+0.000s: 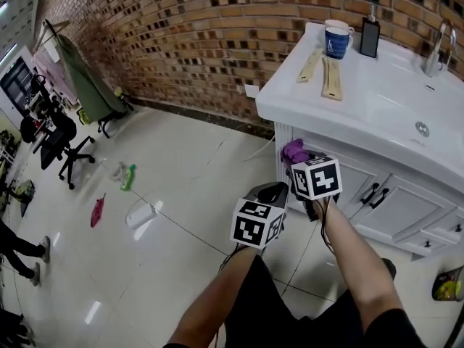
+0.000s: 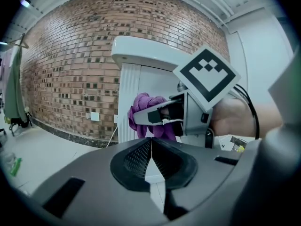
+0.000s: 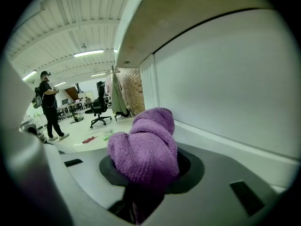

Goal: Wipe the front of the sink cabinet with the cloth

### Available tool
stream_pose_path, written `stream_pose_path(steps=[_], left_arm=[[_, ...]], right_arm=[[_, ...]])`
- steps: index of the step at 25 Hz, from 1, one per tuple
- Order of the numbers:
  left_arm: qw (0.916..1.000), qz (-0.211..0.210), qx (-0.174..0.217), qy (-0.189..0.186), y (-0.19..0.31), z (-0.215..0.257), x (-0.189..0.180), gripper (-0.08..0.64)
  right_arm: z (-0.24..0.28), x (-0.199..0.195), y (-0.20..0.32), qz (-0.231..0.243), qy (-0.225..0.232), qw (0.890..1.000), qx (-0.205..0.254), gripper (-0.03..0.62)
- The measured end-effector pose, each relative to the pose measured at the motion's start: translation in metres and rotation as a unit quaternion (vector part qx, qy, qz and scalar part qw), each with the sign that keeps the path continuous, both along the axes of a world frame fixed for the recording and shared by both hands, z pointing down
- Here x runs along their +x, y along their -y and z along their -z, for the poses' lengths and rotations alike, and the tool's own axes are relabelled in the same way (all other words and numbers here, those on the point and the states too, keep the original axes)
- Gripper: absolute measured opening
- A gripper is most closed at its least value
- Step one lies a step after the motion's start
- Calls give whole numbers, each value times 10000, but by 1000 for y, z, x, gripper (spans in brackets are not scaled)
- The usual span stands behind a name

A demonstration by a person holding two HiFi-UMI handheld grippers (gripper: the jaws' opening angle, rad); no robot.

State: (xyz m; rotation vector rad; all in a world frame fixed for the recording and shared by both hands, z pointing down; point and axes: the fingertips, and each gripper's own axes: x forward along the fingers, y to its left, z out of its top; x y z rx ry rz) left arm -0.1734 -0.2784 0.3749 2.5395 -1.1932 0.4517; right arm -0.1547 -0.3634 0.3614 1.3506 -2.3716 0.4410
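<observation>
The right gripper (image 3: 143, 175) is clamped on the purple cloth (image 3: 146, 145), a nubby terry bundle pointing lengthwise off its jaws at the smooth white sink cabinet's (image 1: 395, 187) left front edge. The left gripper (image 2: 150, 161) hangs nearer, jaws together.

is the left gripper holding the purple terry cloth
No, the left gripper is shut on nothing; the purple terry cloth sits in the right gripper.
</observation>
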Motion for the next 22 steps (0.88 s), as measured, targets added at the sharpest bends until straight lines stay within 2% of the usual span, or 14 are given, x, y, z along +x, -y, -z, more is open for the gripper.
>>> stream_pose_path(steps=[4,15,22], left_arm=[[10000,-86,2,33,-2,-1,11,5],[9973,-734,51,-65,-28,5,93,5],[9948,-1015,37,-72,-42,5,131,5]], right_arm=[[-2,21,-6,-197,96,9997,-57,129],[7,124,-50,-984,317,9946,-110,129],[10,180,-76,-1421,363,9891,-108,129]])
